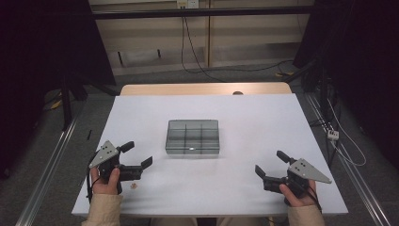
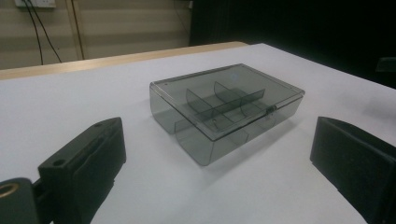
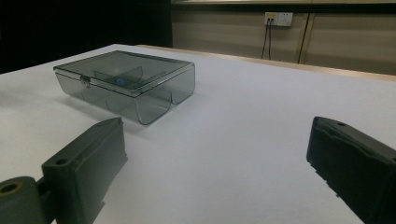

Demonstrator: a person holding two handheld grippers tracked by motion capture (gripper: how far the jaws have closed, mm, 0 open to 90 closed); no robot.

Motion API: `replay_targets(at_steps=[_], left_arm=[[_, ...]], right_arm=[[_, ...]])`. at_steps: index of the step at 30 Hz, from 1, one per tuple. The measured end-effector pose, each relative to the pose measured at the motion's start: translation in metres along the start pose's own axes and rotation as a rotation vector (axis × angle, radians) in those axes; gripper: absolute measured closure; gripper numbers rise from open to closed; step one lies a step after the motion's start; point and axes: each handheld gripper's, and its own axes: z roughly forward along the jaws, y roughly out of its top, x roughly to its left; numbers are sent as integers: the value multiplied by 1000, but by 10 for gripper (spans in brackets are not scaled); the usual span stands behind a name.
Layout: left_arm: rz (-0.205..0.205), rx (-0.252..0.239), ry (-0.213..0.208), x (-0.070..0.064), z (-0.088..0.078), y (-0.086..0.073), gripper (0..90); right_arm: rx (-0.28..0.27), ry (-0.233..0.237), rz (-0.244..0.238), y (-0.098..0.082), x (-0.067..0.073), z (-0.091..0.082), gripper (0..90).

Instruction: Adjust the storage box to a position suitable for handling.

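Still Apart: Both Grippers Wait Beside the Closed Box

Squarely at the desk's [image 1: 263, 117] centre lies a smoky clear box [image 1: 193, 137], lid shut, dividers visible inside. Its long axis runs from 9 to 3 o'clock, with the small latch on the front wall facing 6 o'clock. The left gripper [image 1: 136, 157] waits at 8 o'clock from the box, the right gripper [image 1: 270, 162] at 4 o'clock; each has its jaws spread wide and holds nothing. Opening it well probably means one gripper steadying a short end while the other works the latch gently, so the light box does not slide. A small speck [image 1: 133, 186] lies near the left hand [image 1: 107, 181].
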Motion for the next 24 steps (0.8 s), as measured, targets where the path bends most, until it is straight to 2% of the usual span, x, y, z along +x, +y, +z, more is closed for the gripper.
replay_targets(at_steps=[12,17,19,22,24], left_arm=[[2,-4,18,1,1,1,32],[2,-16,60,2,3,4,32],[-15,-34,48,3,4,5,33],[-24,-8,57,6,8,9,51],[-20,14,72,7,11,11,76]], right_arm=[[-2,-11,-12,1,-3,0,43],[8,-44,-15,3,-5,2,39],[4,-67,-17,5,-7,4,39],[4,-90,-8,9,-9,9,58],[15,-105,-29,11,-10,13,73]])
